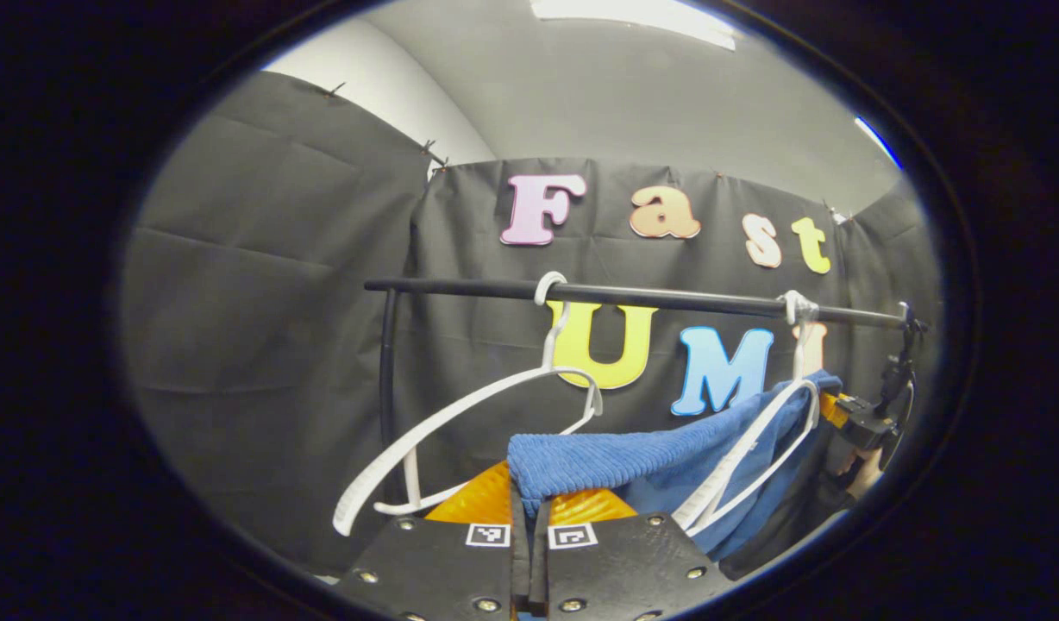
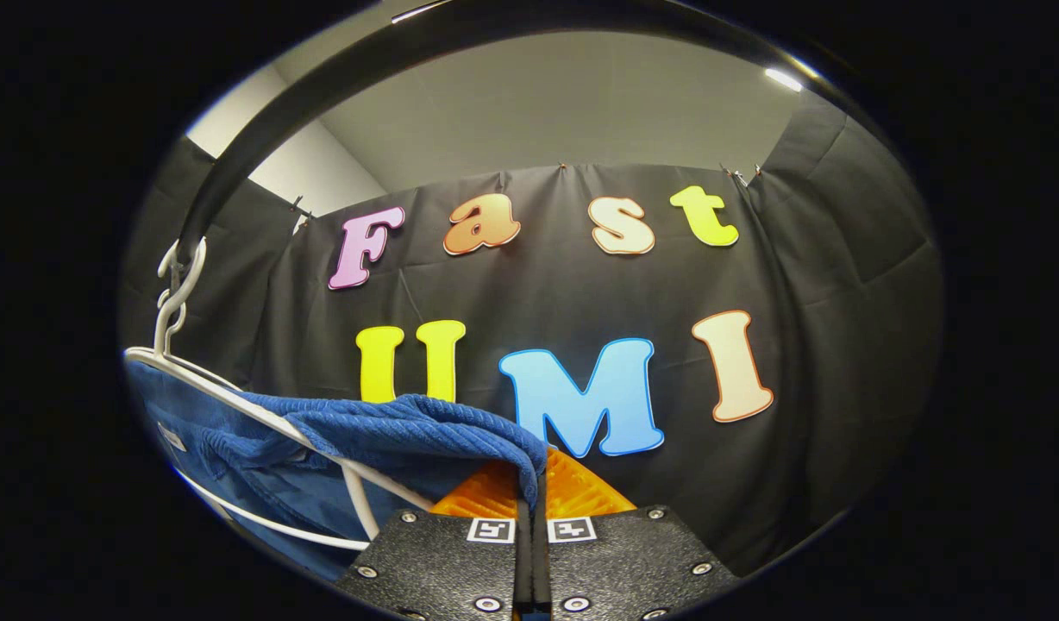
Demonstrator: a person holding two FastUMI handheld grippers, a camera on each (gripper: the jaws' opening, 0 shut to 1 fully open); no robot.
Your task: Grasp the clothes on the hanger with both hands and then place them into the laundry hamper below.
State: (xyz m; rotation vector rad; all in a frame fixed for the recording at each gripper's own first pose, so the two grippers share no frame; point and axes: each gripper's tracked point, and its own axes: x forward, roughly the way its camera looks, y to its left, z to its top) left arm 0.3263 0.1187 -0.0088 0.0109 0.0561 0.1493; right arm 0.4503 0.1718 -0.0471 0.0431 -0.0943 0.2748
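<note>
- Now left gripper (image 1: 529, 504) pinched blue cloth (image 1: 616, 461), fingers closed on its edge.
- Right gripper (image 2: 531, 487) clamped same cloth (image 2: 391, 423), draped over white hanger (image 2: 236, 405) on rail (image 1: 667, 299).

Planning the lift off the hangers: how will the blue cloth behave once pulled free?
The blue cloth is probably floppy: it folds over the left gripper and sags toward a hanger. Its ribbed weave likely resists slipping. It may snag there, since it drapes through the hanger's frame.
</note>
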